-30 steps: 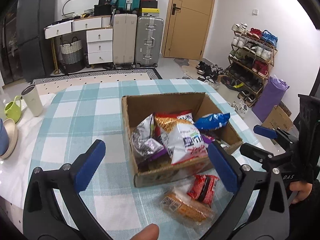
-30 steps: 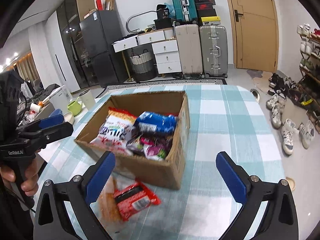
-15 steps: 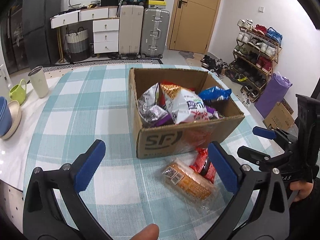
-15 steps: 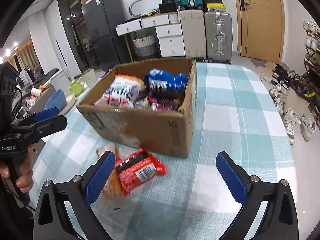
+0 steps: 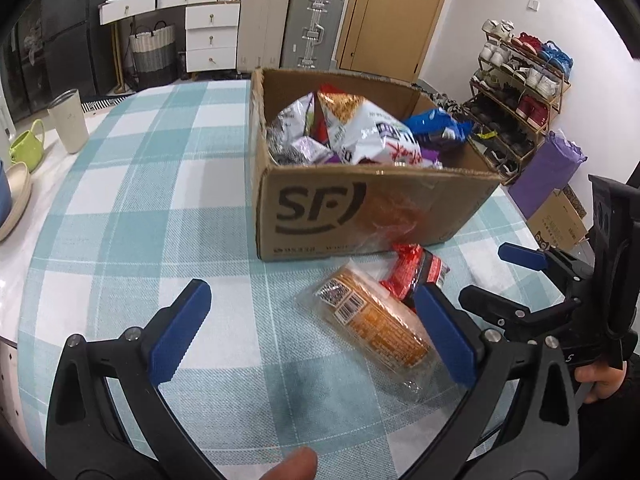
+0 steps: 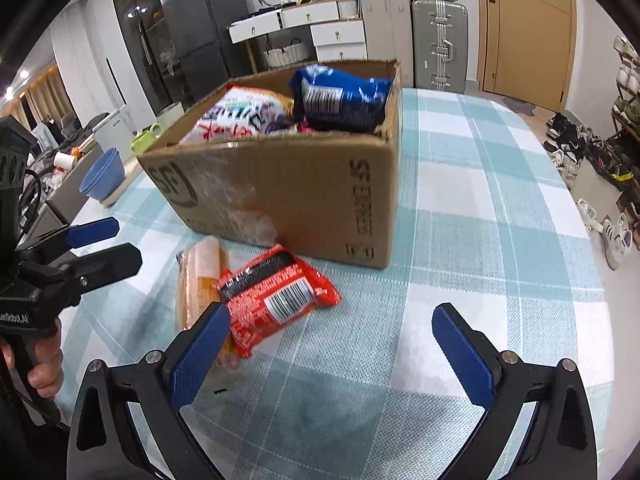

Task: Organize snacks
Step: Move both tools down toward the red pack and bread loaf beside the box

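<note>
A cardboard box (image 5: 340,208) (image 6: 304,188) stands on the checked tablecloth and holds several snack bags, among them a white bag (image 5: 372,136) and a blue bag (image 6: 340,96). In front of the box lie a clear-wrapped orange snack pack (image 5: 372,320) (image 6: 200,276) and a red packet (image 5: 416,268) (image 6: 272,292), which rests partly on it. My left gripper (image 5: 316,332) is open, low over the table, with its right finger beside the orange pack. My right gripper (image 6: 336,348) is open just in front of the red packet, holding nothing.
At the table's left edge stand a beige tumbler (image 5: 69,120), a green mug (image 5: 26,146) and blue bowls (image 6: 102,174). Past the table are suitcases (image 5: 316,26), a drawer unit, a door and a shoe rack (image 5: 516,92). A purple bag and a carton sit on the floor at the right.
Both grippers have come down and closer to the table, so the box and the two loose packets loom larger. The packets and box have not moved. Both grippers stay open.
</note>
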Available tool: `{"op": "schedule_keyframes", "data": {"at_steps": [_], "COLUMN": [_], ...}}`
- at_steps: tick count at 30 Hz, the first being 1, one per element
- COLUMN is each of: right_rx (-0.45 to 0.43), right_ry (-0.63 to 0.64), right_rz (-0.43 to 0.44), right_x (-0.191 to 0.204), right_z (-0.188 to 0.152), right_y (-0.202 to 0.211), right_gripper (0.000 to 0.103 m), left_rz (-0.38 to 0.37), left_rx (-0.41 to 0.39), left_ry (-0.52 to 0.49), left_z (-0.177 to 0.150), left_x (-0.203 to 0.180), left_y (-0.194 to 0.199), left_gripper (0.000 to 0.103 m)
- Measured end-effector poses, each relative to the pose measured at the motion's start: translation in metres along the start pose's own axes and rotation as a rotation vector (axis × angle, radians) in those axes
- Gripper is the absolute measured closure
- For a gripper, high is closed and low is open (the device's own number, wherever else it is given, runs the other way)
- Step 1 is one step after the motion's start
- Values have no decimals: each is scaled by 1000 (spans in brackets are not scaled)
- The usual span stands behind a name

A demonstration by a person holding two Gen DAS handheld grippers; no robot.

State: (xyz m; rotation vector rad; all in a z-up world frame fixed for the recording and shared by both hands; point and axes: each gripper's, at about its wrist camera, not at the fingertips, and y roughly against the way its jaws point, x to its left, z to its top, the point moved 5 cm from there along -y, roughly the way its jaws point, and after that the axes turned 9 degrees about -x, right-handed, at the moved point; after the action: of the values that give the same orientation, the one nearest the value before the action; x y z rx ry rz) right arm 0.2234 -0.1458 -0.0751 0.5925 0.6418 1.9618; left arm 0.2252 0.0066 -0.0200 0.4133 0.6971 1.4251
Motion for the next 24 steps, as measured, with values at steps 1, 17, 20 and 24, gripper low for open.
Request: {"op": "schedule_keyframes", "data": {"at_steps": [1,17,20,24], "right_rx": [10,75,74,64], "right_ry": [5,119,120,116], "right_rz": [-1,17,9,8], "right_x": [1,30,30,31], "right_z": [-2,-12,-7,0], "right_y": [-3,-31,-36,-41], "right_gripper": [1,1,1,1], "left_rz": [-4,8,7,6], "left_rx": [10,54,56,60], "left_ry": [1,13,21,34], "left_z": [-3,-20,-22,-23], "left_x": [-2,8,13,18], "left_y": [-3,-23,-23,-26], "left_gripper": [1,1,1,1]}}
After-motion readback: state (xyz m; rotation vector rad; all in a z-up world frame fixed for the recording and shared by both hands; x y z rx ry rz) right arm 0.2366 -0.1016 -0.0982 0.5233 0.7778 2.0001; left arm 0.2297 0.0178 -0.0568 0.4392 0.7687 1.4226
